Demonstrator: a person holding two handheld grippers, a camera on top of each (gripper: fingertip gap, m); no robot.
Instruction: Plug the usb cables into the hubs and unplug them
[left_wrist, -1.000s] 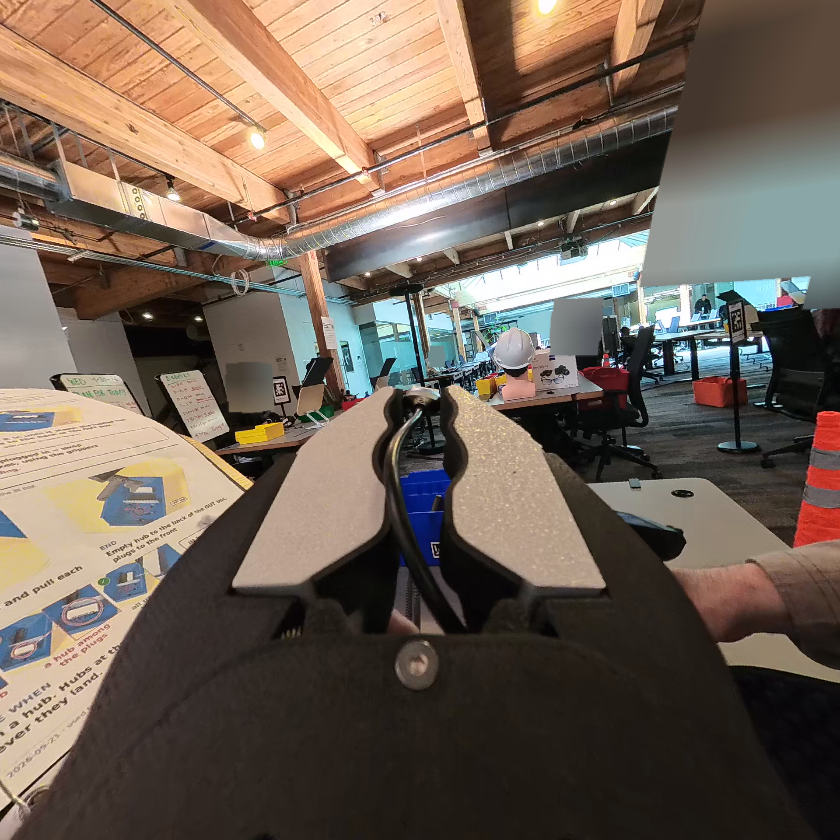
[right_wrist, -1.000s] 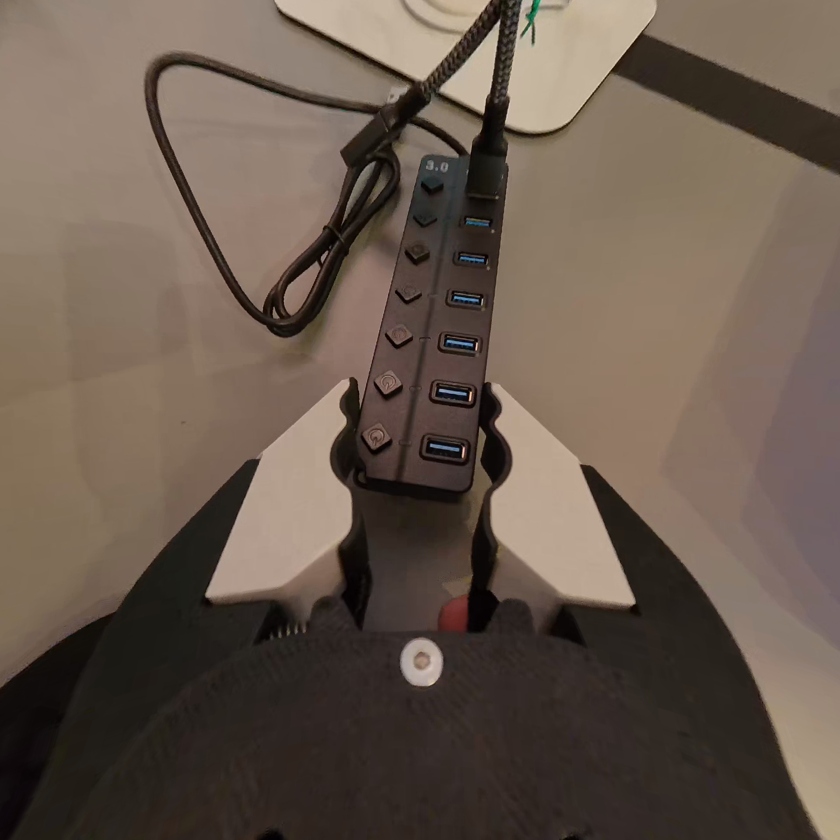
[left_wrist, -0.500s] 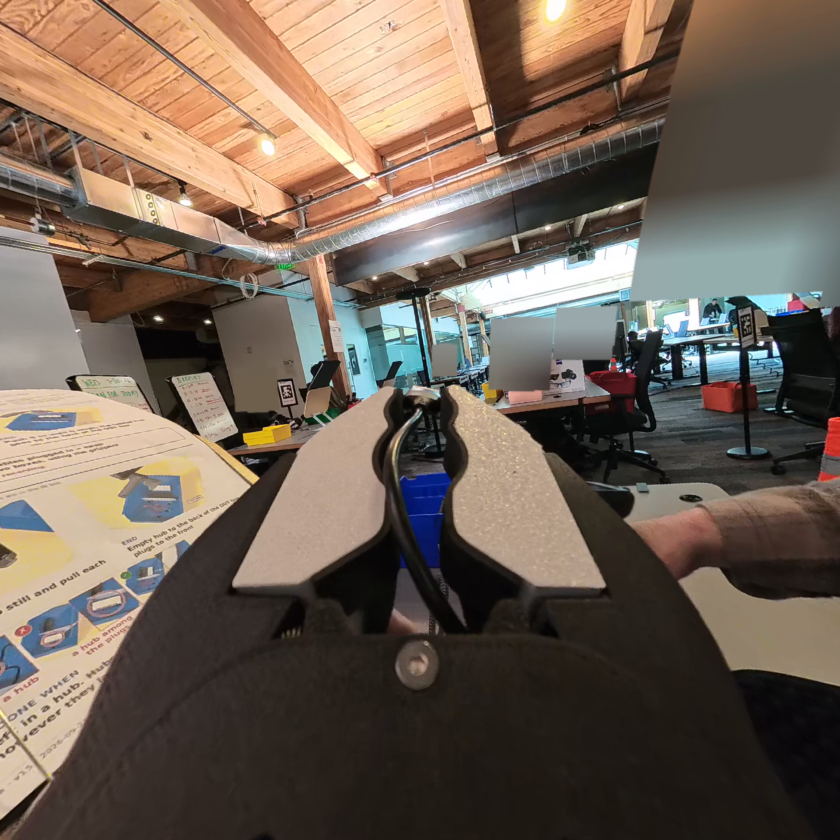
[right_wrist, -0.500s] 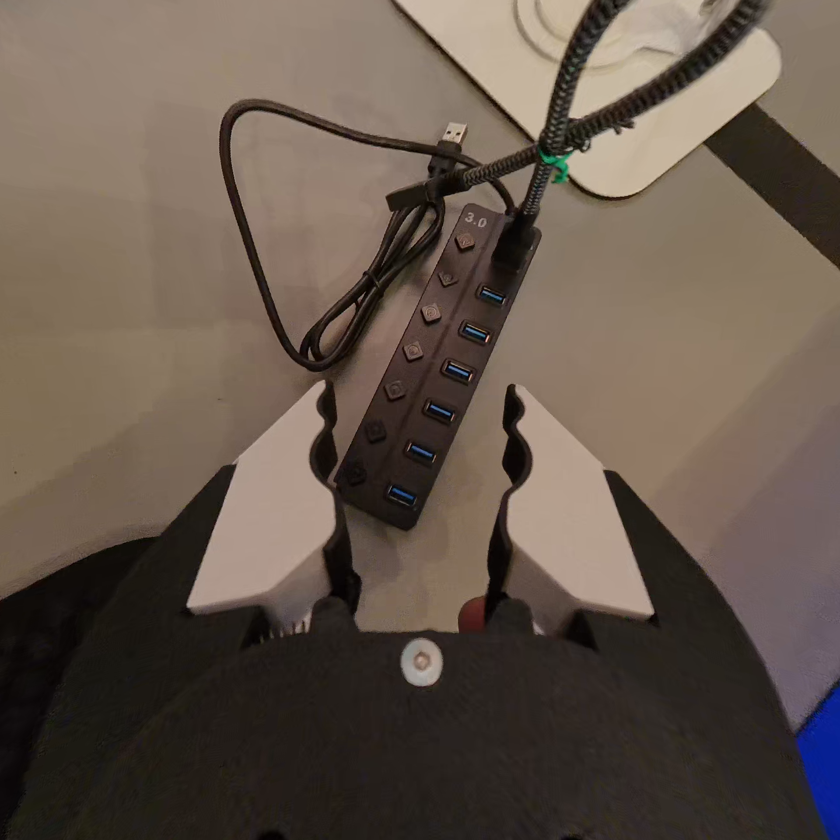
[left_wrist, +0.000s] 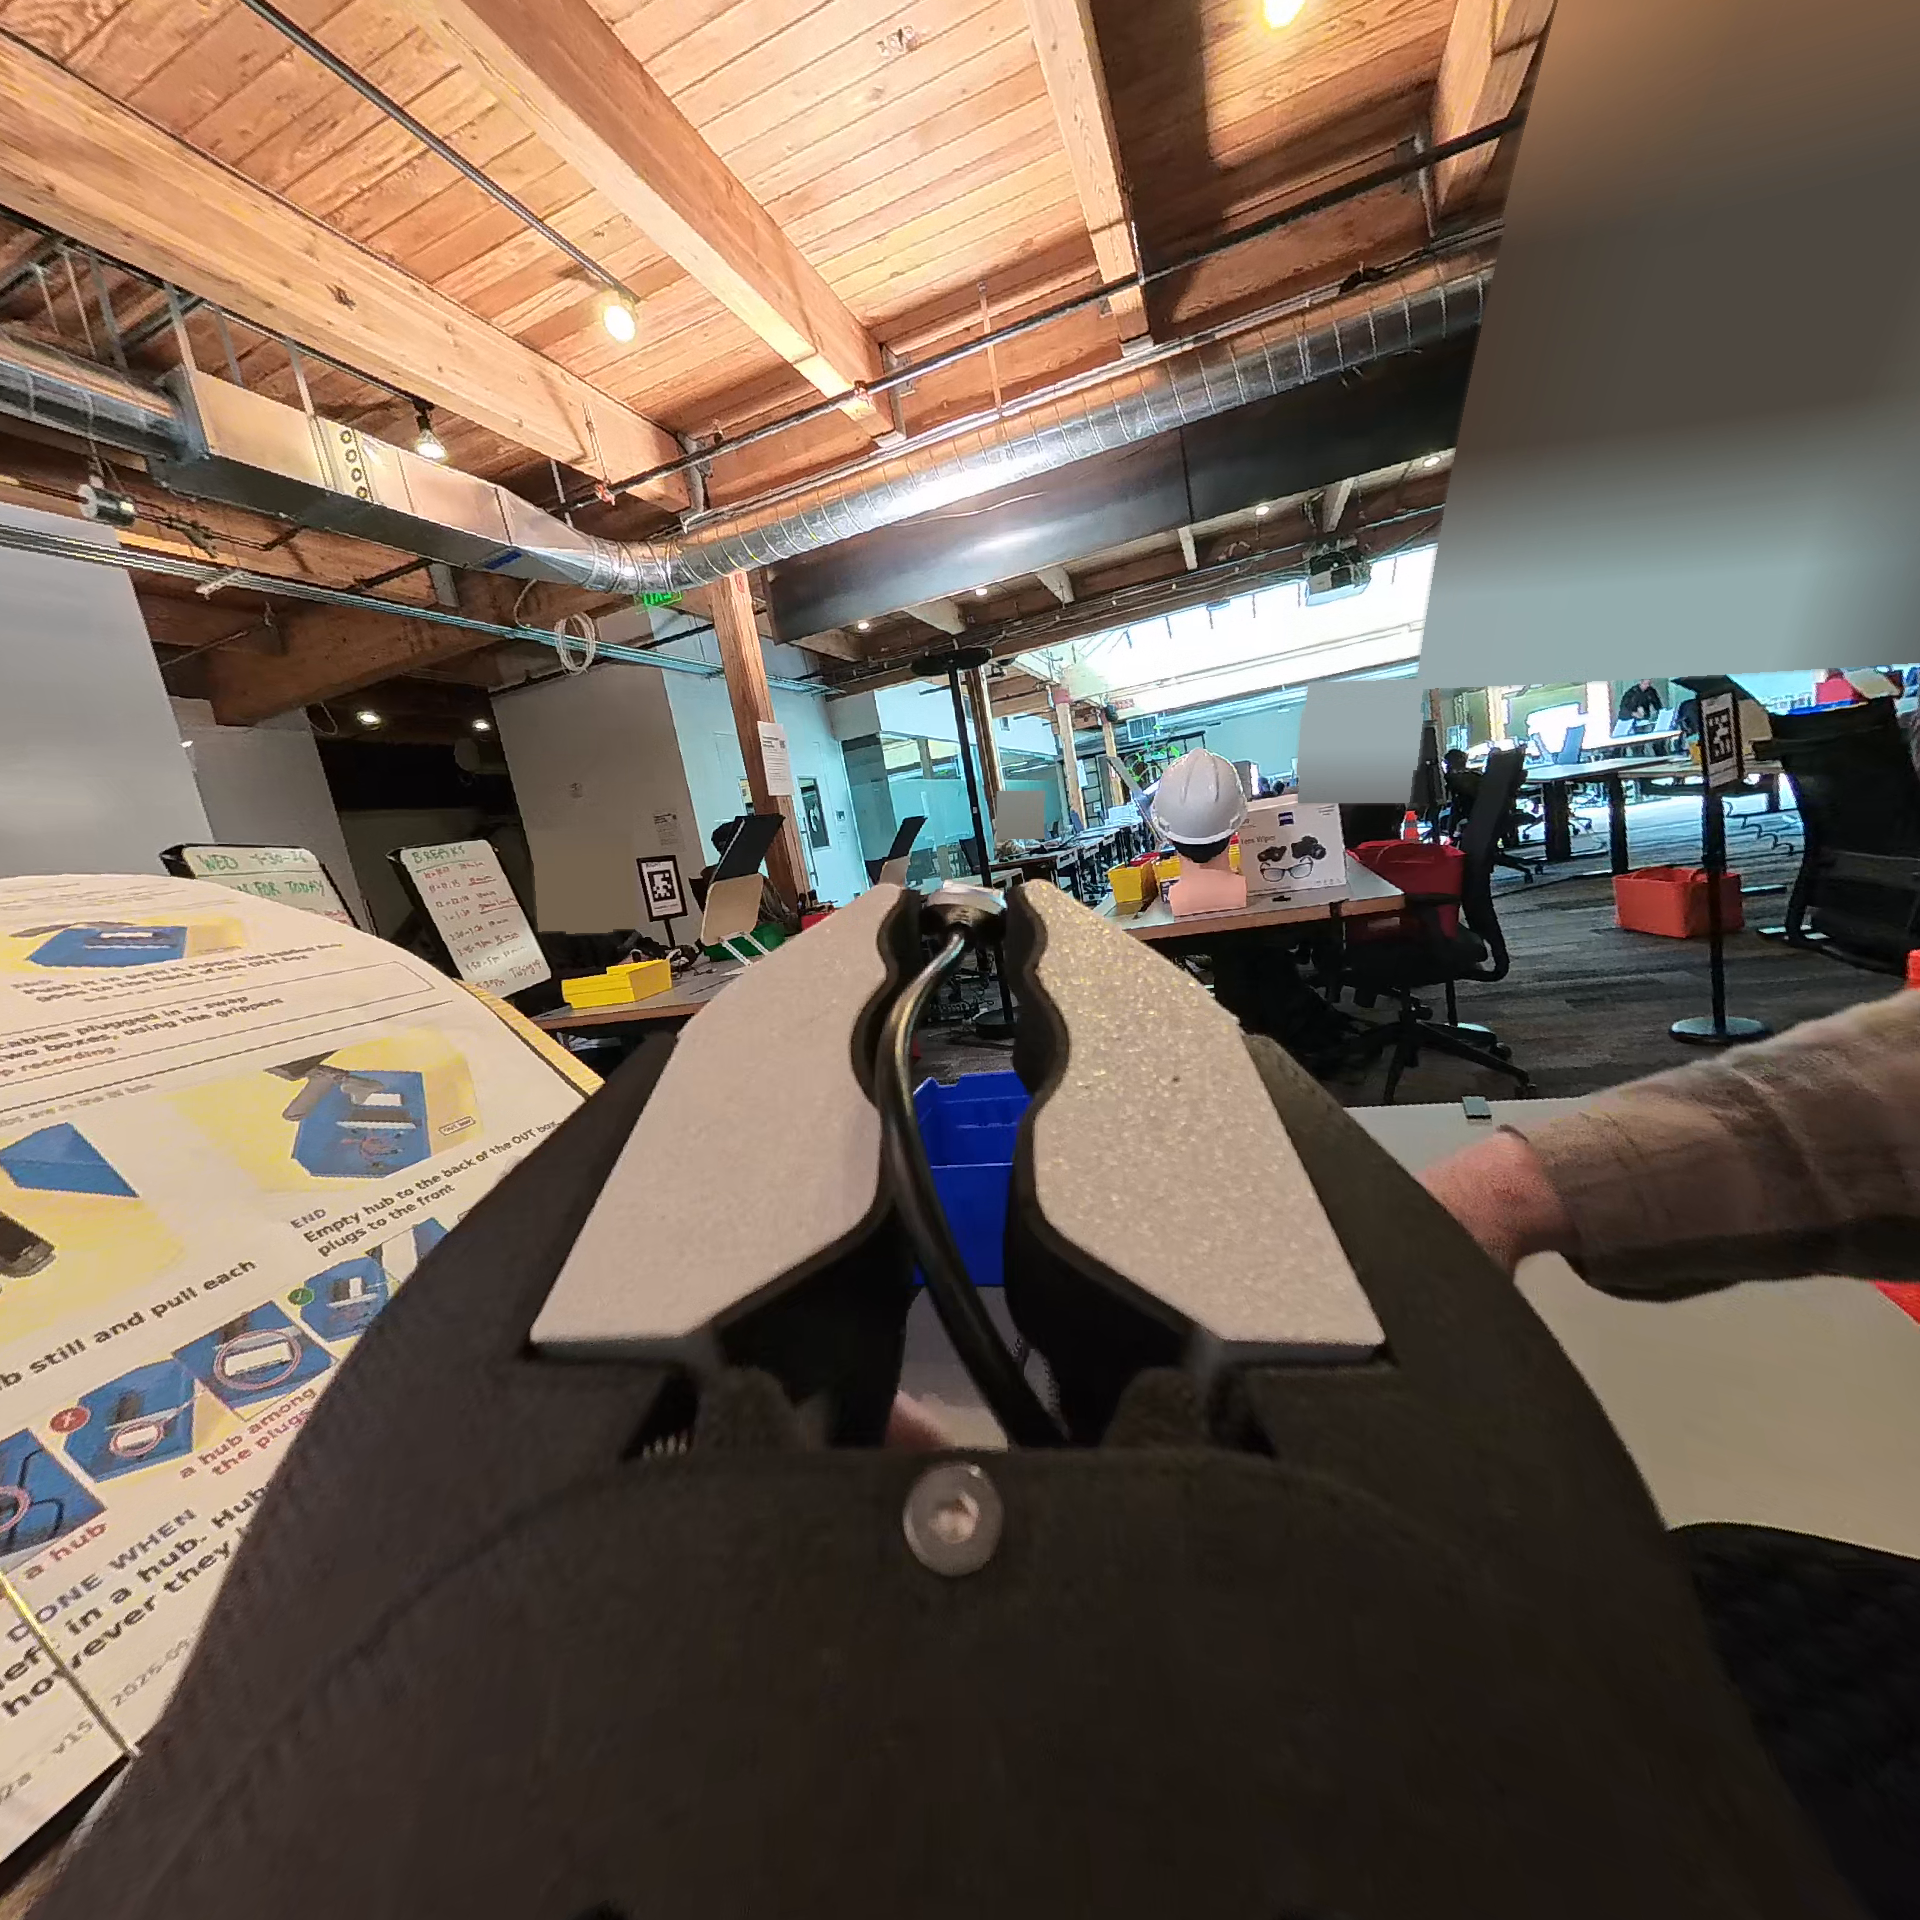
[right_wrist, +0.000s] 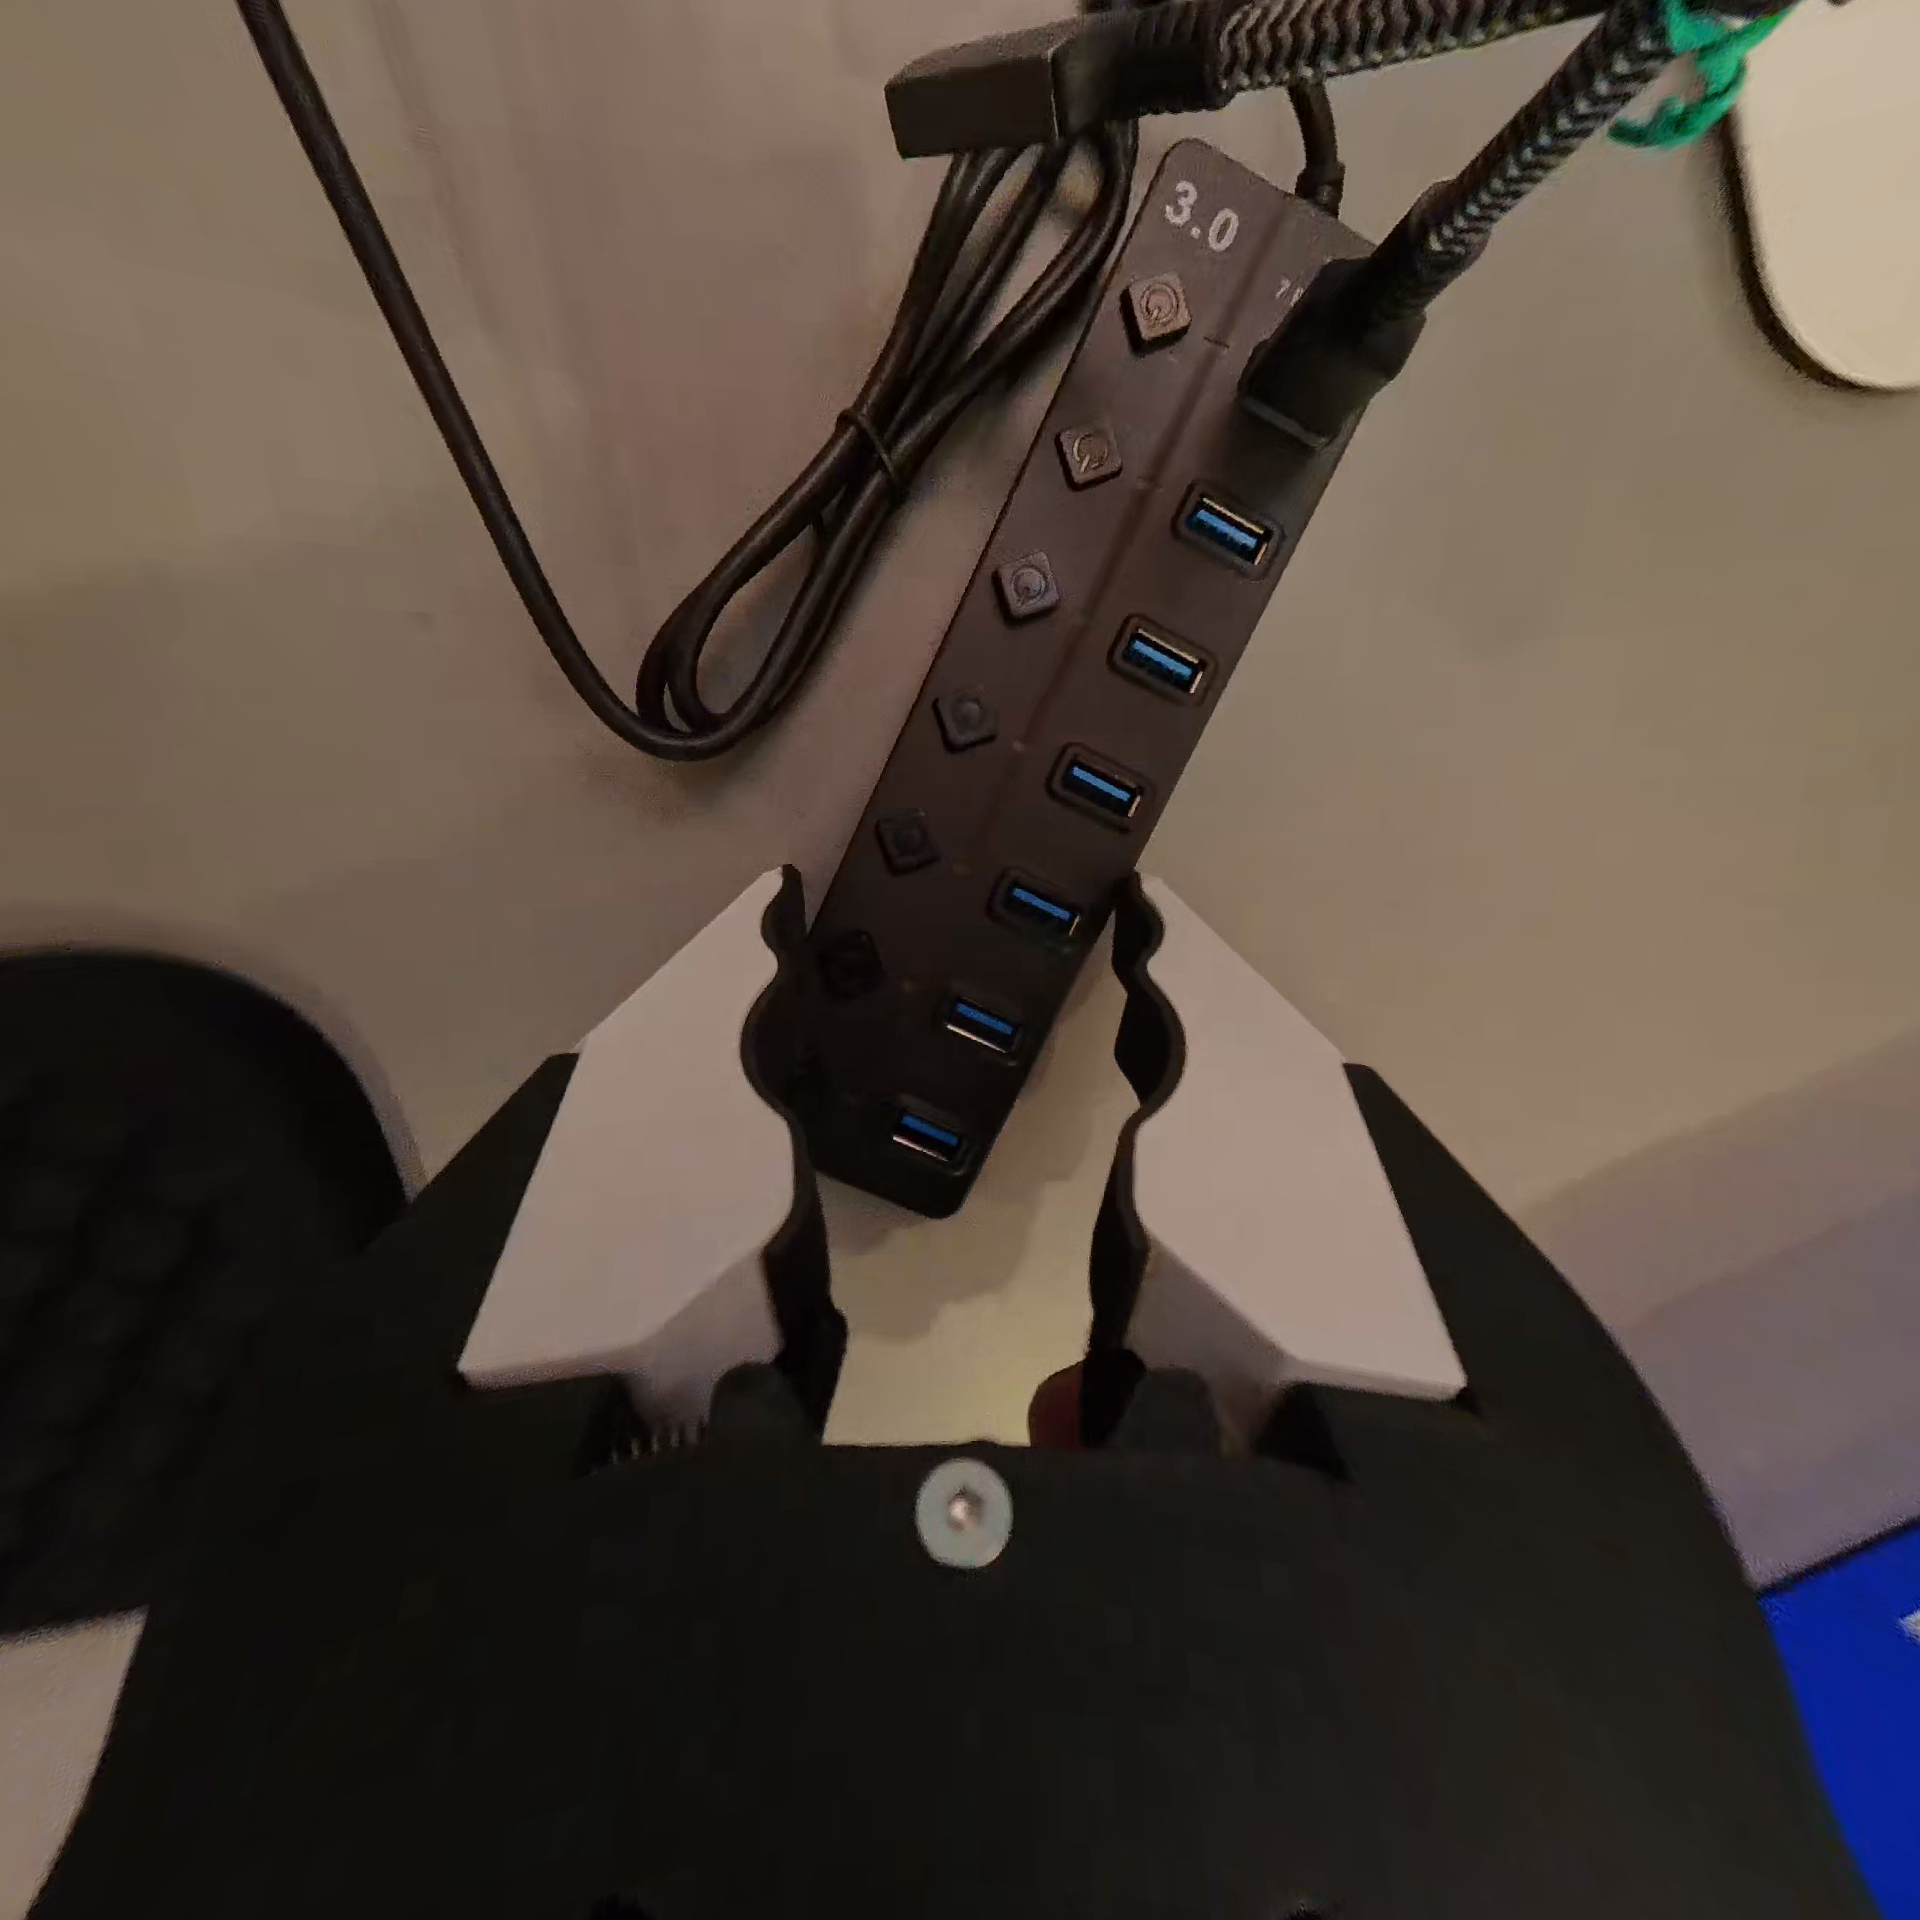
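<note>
On the grey table (right_wrist: 1558, 727), the black hub (right_wrist: 1049, 748) is lying at a slant, and everything else sits relative to it. R gripper (right_wrist: 961, 914) is straddling the hub's near end w/ fingers part open; the left finger (right_wrist: 675, 1122) looks to be touching the hub's edge, the right finger (right_wrist: 1236, 1132) is sitting just beside it, so no firm clamp is showing. Six blue ports are showing empty along the hub's right side; a row of small buttons is running along its left side. At the hub's far end, a braided cable (right_wrist: 1496, 197) w/ a black plug (right_wrist: 1320, 364) is sitting in the last port. A second braided cable's plug (right_wrist: 977, 99) is hanging just past the far end, unplugged, w/ a green tie (right_wrist: 1683, 94) on the braids. Left of the hub, its own thin black lead (right_wrist: 831, 499) is lying bundled in a loop. A white pad (right_wrist: 1829, 260) is lying beyond the hub to the right.

L gripper (left_wrist: 961, 904) is pointing up and away from the hub toward the room, nearly closed on a thin black cable (left_wrist: 914, 1091) whose metal end is pinched at the tips. An instruction sheet (left_wrist: 208, 1195) is standing to its left, a blue bin (left_wrist: 971, 1143) is showing between its fingers, and a sleeved arm (left_wrist: 1714, 1174) is reaching in at the right.
</note>
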